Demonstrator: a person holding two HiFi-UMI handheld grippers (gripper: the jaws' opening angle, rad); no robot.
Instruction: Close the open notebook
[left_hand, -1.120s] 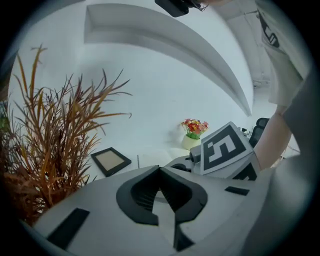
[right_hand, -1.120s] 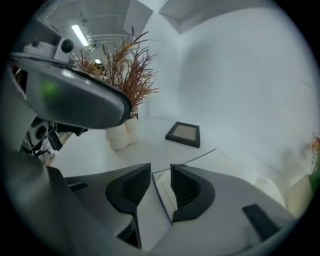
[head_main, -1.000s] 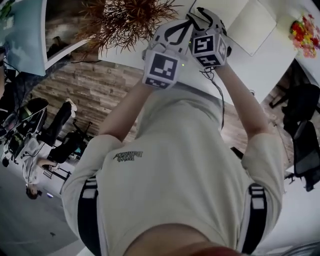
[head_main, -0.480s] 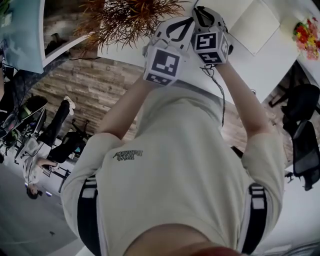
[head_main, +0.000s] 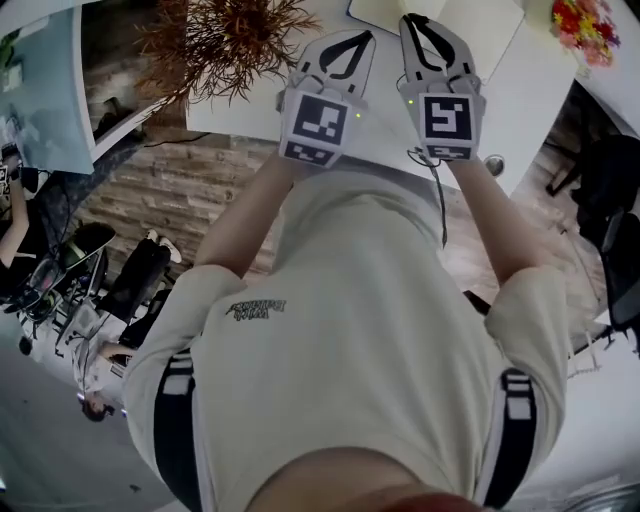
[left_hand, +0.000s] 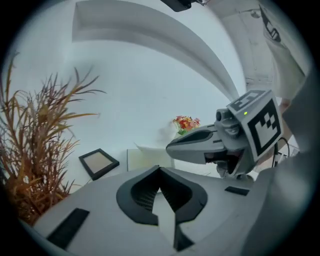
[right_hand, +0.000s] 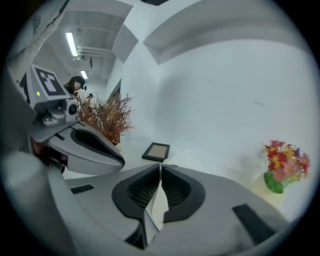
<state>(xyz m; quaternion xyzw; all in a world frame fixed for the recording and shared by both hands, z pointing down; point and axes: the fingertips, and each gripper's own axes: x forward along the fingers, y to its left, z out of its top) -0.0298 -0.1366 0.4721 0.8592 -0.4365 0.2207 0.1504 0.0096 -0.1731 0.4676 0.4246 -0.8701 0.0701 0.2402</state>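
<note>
The notebook (head_main: 480, 30) lies just ahead, nearest the right hand-held gripper (head_main: 412, 20), whose jaws are closing on what looks like its page (right_hand: 160, 202); the left hand-held gripper (head_main: 352, 40) is pressed together, empty.

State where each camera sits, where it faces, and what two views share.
Head view: on head, steeply down; shows torso, arms, left gripper, right gripper.
Left gripper view: rides it, along its jaws toward notebook; shows right gripper.
Right gripper view: rides it, jaws closing on a page; shows left gripper.
Gripper views share frame, flowers, plant.
</note>
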